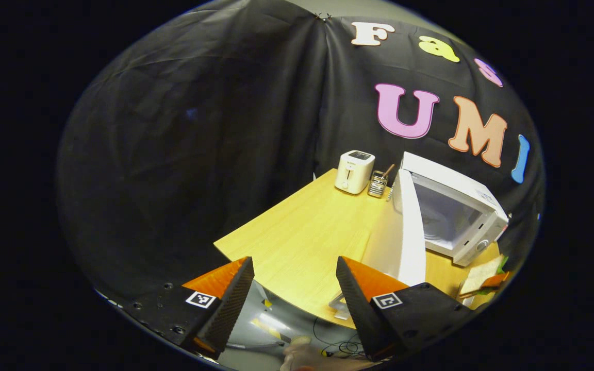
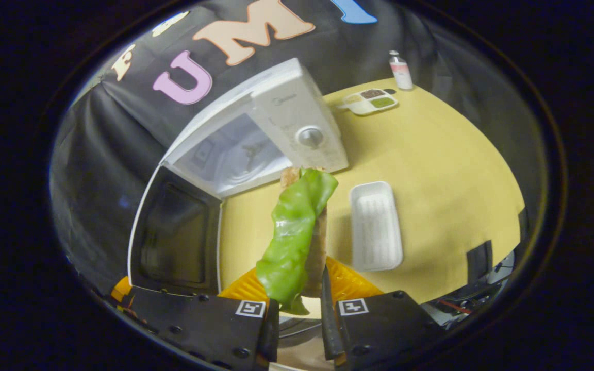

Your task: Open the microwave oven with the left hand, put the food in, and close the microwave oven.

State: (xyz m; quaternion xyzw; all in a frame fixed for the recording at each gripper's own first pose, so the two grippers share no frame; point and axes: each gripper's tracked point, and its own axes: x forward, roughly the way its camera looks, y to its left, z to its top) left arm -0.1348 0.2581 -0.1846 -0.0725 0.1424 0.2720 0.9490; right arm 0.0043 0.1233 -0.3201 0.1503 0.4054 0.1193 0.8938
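Task at mid-course. The microwave (image 2: pixel 256 134) stands on the table (image 2: pixel 431 170) with its door (image 2: pixel 173 232) swung fully out, so the opening step reads as done; the cavity (image 1: pixel 444 219) looks bare inside, with no food on its floor. The left gripper (image 1: pixel 294 296) is released, its fingers spread with nothing between them, held back at the table's near edge, with the door's edge (image 1: pixel 405 232) at about 1 o'clock of it in the left gripper view. The right gripper (image 2: pixel 299 309) is clenched on the food (image 2: pixel 294 237), a sandwich-like stack with a green leaf hanging over its front, gripped at its lower end between both fingers. In the right gripper view the food stands up toward 12 o'clock, its top overlapping the microwave's lower front corner, though it appears to be in front of the mouth and not yet inside. A white tray (image 2: pixel 376 226) lies empty on the table at about 2 o'clock of the gripper. A toaster (image 1: pixel 355 171) and a small holder (image 1: pixel 378 184) sit at the table's far edge, left of the microwave. Left to do, by this judgement: carry the food into the cavity, let go, withdraw, and shut the door.
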